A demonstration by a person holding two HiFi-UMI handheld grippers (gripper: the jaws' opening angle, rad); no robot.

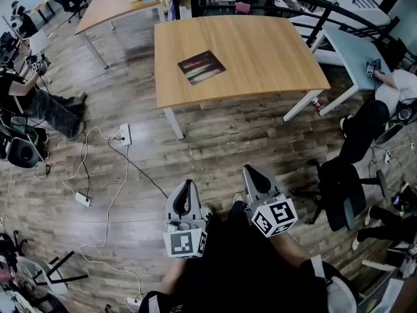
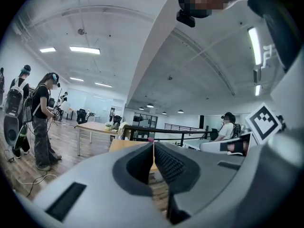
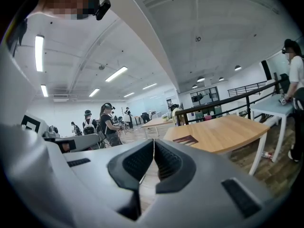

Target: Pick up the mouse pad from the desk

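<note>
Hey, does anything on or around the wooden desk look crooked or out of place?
The mouse pad lies askew on the desk, turned at an angle to its edges. On the floor left of the desk, loose cables snake between power strips, a tripping risk.

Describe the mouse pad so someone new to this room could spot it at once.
Find the large wooden desk with white legs in the middle of the floor. The mouse pad is the dark, flat rectangle lying askew on its left half in the head view, the only thing on that desktop.
</note>
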